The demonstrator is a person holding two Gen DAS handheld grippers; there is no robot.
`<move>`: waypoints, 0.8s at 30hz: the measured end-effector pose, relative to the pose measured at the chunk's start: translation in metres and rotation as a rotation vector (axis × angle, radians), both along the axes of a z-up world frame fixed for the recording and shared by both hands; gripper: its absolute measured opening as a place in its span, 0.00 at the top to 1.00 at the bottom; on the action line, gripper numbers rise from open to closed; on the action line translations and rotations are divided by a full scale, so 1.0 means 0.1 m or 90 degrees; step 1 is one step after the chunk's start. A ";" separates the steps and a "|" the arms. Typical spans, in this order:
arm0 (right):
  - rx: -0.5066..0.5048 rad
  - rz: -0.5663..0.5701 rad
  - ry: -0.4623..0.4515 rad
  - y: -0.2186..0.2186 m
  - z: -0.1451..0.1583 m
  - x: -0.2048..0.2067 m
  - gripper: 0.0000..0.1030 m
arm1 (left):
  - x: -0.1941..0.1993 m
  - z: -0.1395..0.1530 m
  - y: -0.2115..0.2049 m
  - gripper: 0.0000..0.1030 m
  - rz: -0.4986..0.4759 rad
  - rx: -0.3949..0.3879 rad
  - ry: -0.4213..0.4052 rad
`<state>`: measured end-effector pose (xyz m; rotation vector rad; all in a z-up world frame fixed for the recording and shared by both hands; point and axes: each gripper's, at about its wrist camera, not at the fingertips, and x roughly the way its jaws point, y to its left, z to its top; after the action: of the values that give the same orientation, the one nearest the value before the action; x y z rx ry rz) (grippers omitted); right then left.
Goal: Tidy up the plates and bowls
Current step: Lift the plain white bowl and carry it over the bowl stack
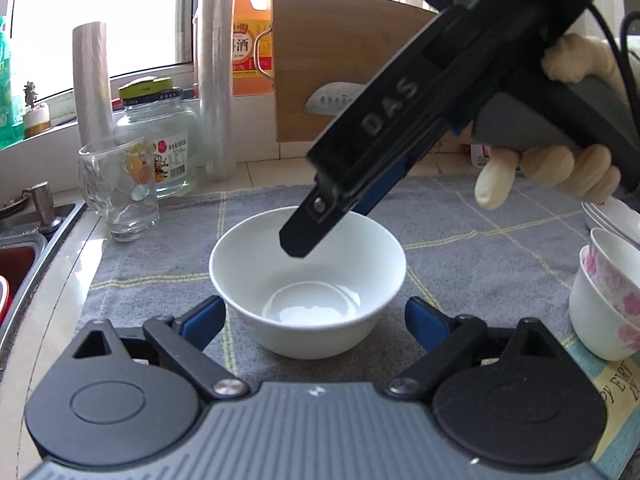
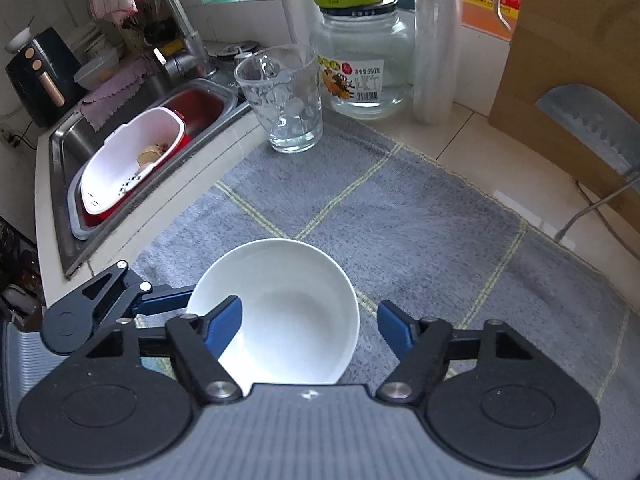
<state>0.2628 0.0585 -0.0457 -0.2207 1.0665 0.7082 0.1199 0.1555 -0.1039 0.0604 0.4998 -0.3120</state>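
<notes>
White bowl (image 1: pixel 308 284) sits mid grey mat (image 2: pixel 420 216), near edge. Left gripper (image 1: pixel 314 320) spread wide either side of it, prob to steady it. Right gripper (image 2: pixel 310 326) wide too, one finger inside rim, ready to pinch wall & lift. Floral bowls (image 1: pixel 608 304) stacked right, likely destination

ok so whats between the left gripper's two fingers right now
The white bowl sits on the grey towel between the open left gripper's blue fingers, seemingly not yet touched. The left wrist view shows it, with the right gripper above.
</notes>
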 end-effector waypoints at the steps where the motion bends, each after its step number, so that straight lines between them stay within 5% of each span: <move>1: -0.001 0.000 0.003 0.01 -0.02 0.01 0.30 | 0.00 0.00 0.00 0.09 0.001 0.001 0.000; 6: 0.002 -0.006 0.015 0.01 -0.07 0.06 0.42 | 0.00 0.01 0.03 0.10 0.004 -0.004 -0.003; 24: 0.021 -0.005 0.026 -0.02 -0.06 0.07 0.43 | 0.01 0.01 0.02 0.15 -0.003 0.014 -0.004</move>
<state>0.2697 0.0565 -0.0516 -0.1742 1.0927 0.7260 0.1212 0.1576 -0.1029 0.0834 0.4969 -0.3102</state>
